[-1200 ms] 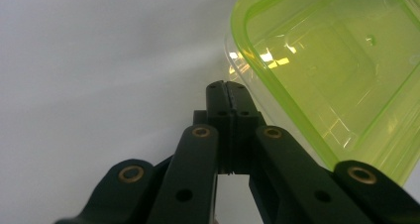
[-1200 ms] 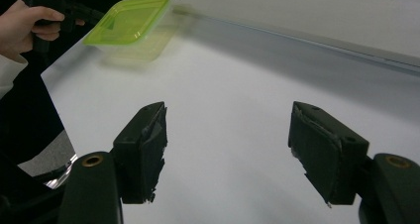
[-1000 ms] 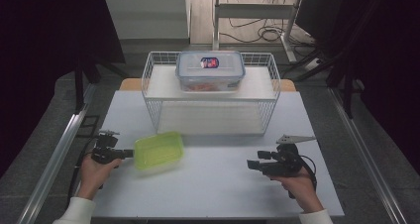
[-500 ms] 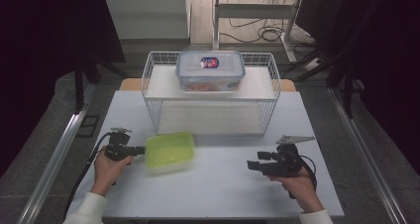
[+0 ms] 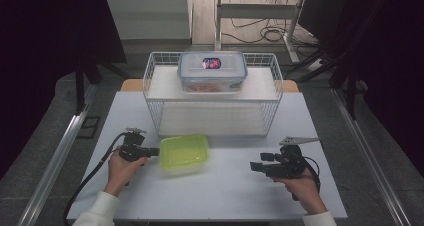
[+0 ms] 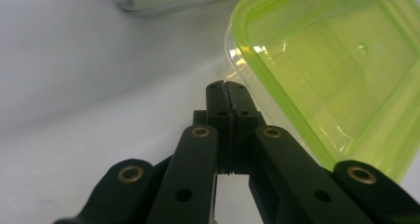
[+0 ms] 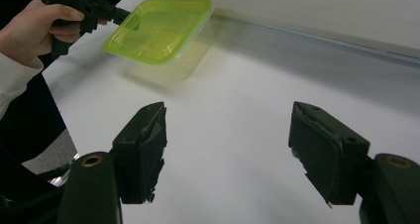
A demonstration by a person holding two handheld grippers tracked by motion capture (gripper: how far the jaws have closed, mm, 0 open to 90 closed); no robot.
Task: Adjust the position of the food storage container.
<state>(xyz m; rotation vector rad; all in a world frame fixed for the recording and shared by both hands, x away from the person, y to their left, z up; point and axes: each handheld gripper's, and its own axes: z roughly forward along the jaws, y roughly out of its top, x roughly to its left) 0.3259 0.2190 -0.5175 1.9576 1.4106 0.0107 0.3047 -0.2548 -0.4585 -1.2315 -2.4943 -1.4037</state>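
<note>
Moved: your left gripper (image 5: 150,151) and the green box (image 5: 183,151) it carries have travelled right across the table (image 5: 225,196) since a second ago, from the left edge to a spot just in front of the basket (image 5: 213,117). Your right gripper (image 5: 256,167) has kept its place.

Item: green box, translucent plastic with a bright green lid. Location: near the middle of the table's left half, in front of the basket and well apart from your right gripper. In the right gripper view it (image 7: 161,28) looks tilted and lifted clear of the table, with a shadow beneath.

Hold: left gripper (image 6: 226,92) clamped shut on the box's left rim (image 6: 237,60); jaws meet with only the thin lip between them. Right gripper (image 7: 228,149) stands wide apart, empty, resting low over bare table.

Handling, as judged: light and apparently empty, since one edge pinch carries it. Walls thin and somewhat flexible; the rim may bend or slip under a one-sided grip, and the smooth plastic gives little friction. Not fragile, but the lid could pop if twisted.

Where to take hold: the rim lip is the only thin part that closed jaws fit. For steadier carrying, add your right gripper on the opposite rim.

Also present: a clear lidded tub (image 5: 212,71) on top of the basket.
</note>
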